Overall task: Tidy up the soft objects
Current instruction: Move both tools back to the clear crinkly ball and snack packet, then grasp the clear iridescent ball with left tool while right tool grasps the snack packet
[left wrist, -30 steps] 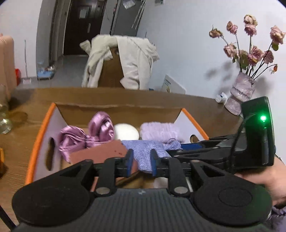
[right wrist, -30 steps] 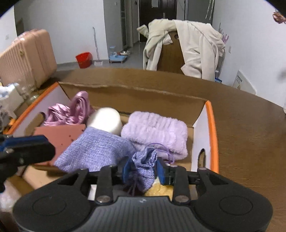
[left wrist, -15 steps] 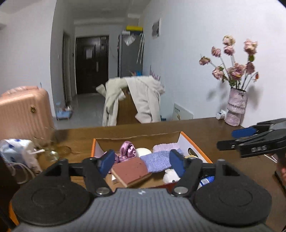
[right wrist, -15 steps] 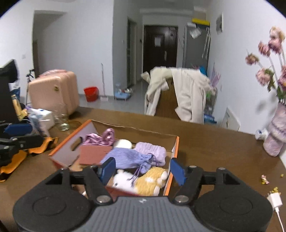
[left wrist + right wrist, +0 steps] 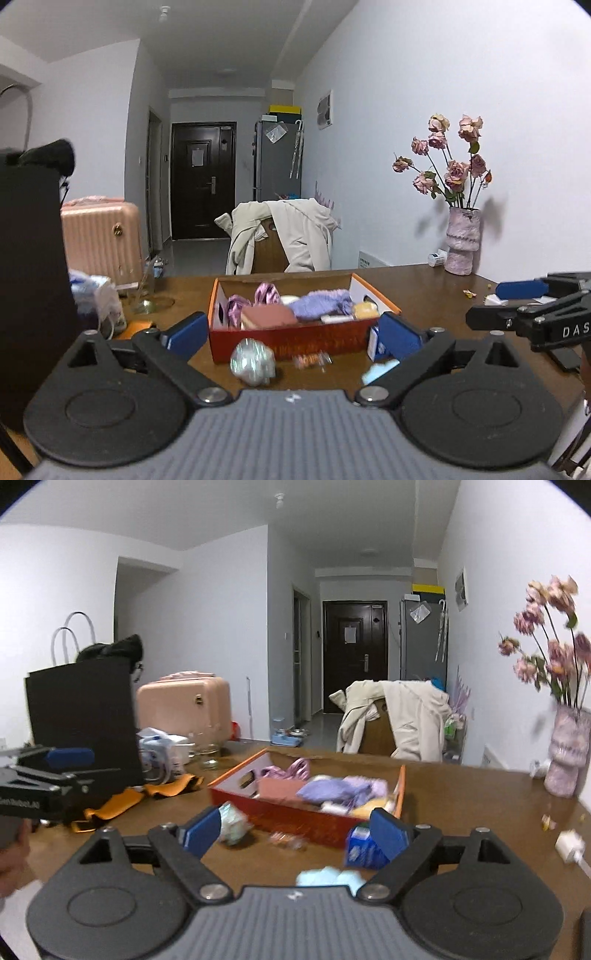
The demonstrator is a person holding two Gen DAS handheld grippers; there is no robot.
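Both grippers are hanging back from the orange box (image 5: pixel 295 338), which is sitting on the brown surface (image 5: pixel 424 291) with the soft things already packed inside: a lilac knitted pouch (image 5: pixel 319 299), a shiny pink satin bundle (image 5: pixel 266 293), a dusty-red flat piece (image 5: pixel 267 316) and something yellow and fluffy (image 5: pixel 365 309) at the near right corner. The left gripper (image 5: pixel 293 332) is standing with its jaws spread wide, having just been opening, and nothing is lying between them. The right gripper (image 5: pixel 295 830) is much the same: jaws parted, just opened, gripping nothing.

To my eye the packing step is finishing and the person is looking for whatever is left. Loose bits are lying on the surface in front of the box: a crumpled silvery ball (image 5: pixel 253 362), a small blue carton (image 5: pixel 362 849) by the box's near corner, and a pale blue scrap (image 5: pixel 328 878) close under the right gripper. Whether any of these counts as soft I cannot say for certain; the scrap looks likeliest. Picking it up is going to call for dipping low and closing gently.
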